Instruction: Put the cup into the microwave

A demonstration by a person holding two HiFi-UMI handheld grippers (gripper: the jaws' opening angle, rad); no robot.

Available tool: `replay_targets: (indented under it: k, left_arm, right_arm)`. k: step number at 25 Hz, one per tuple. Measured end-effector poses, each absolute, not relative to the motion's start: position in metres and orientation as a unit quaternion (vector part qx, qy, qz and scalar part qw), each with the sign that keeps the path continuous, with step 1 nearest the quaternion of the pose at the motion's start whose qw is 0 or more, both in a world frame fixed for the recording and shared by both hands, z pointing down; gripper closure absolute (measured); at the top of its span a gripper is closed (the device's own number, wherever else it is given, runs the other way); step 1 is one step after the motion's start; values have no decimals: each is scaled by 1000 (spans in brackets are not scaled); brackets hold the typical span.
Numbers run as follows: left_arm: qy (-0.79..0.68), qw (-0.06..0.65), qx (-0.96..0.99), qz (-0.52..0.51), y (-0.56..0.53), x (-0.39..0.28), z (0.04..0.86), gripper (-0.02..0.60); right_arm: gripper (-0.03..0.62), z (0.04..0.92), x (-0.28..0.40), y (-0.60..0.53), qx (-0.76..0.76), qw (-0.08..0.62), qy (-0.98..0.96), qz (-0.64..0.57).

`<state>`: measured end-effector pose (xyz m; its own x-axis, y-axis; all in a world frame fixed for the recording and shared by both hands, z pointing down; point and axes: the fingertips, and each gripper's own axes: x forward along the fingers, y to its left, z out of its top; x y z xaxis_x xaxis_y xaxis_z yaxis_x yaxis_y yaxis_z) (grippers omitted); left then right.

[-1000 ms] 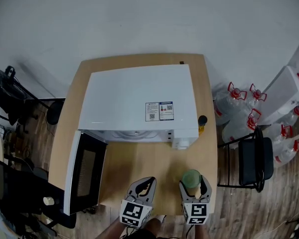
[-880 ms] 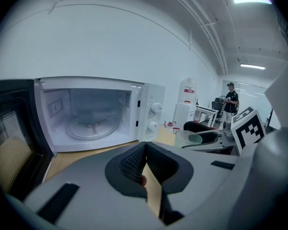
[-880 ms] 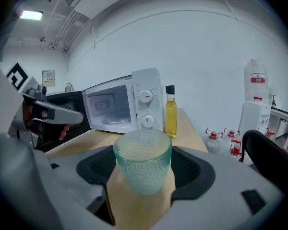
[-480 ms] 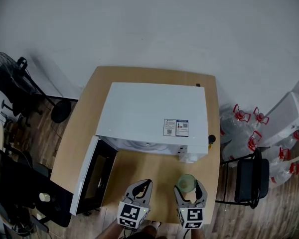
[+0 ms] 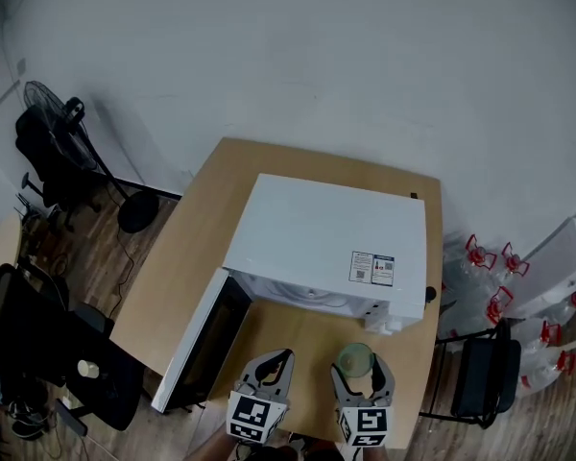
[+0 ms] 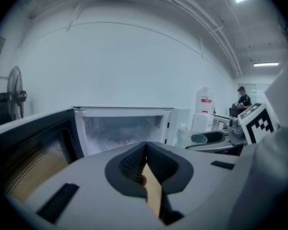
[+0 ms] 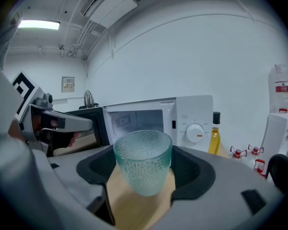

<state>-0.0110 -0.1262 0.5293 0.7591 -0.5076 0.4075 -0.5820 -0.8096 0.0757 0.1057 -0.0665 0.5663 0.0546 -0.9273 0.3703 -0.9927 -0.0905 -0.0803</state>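
Note:
The green glass cup [image 7: 143, 161] stands upright between the jaws of my right gripper [image 7: 144, 169], which is shut on it above the wooden table [image 5: 197, 233]. From overhead, the cup [image 5: 355, 358] sits in the right gripper [image 5: 362, 380] just in front of the white microwave [image 5: 326, 233], near its control panel [image 7: 194, 121]. The microwave door [image 5: 204, 339] hangs open to the left and the cavity [image 6: 122, 128] looks empty. My left gripper [image 6: 145, 163] is shut on nothing, facing the cavity; it [image 5: 267, 373] is to the left of the cup [image 6: 192, 139].
An oil bottle [image 7: 214, 134] stands at the microwave's right side. Water jugs [image 5: 490, 277] and a black chair [image 5: 480, 382] are on the floor to the right. A fan [image 5: 53, 104] and an office chair [image 5: 38, 349] are on the left.
The head view has swung, so the table and microwave now sit lower and further right. The right gripper keeps hold of the cup, now a little closer to the microwave front.

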Motion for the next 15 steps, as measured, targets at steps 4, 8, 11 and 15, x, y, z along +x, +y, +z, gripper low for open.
replay_targets:
  k: [4, 8, 11, 15]
  left_arm:
    - [-317, 92, 928, 174, -136, -23, 524, 558]
    - [-339, 91, 920, 172, -143, -36, 522, 558]
    - [-352, 93, 916, 171, -150, -40, 522, 558]
    - [-366, 98, 910, 168, -160, -41, 520, 558]
  right_arm:
    - [237, 561, 93, -84, 704, 97, -685, 160]
    - [235, 557, 82, -102, 686, 95, -704, 156]
    - [236, 553, 78, -117, 676, 93, -715, 151]
    - [236, 553, 76, -137, 664, 96, -726, 149]
